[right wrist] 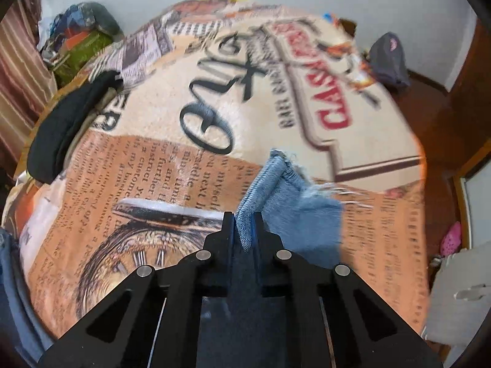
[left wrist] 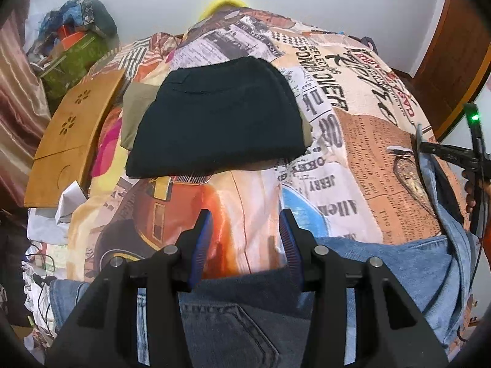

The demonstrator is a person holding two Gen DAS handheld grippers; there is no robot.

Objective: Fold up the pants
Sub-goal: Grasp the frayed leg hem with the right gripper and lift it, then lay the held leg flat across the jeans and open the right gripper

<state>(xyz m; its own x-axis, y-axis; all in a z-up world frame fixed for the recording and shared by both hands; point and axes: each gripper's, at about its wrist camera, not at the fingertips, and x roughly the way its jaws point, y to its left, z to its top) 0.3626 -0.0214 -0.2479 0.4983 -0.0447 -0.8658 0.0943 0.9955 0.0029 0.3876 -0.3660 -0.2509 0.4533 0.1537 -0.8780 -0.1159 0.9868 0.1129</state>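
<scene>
In the left wrist view the left gripper (left wrist: 245, 239) tilts steeply down, jaws spread astride the soft, heavy jeans (left wrist: 233, 316) on the bed (left wrist: 368, 141), best taken at hems or waistband, while the right wrist view shows the right gripper (right wrist: 244, 227), equally tilted, pinching a frayed hem.

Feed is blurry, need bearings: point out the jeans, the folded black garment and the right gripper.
jeans (right wrist: 294, 211): right wrist view, frayed hem.
folded black garment (left wrist: 218, 116): left wrist view, top face.
right gripper (right wrist: 244, 217): right wrist view, fingertips pinching denim.
</scene>
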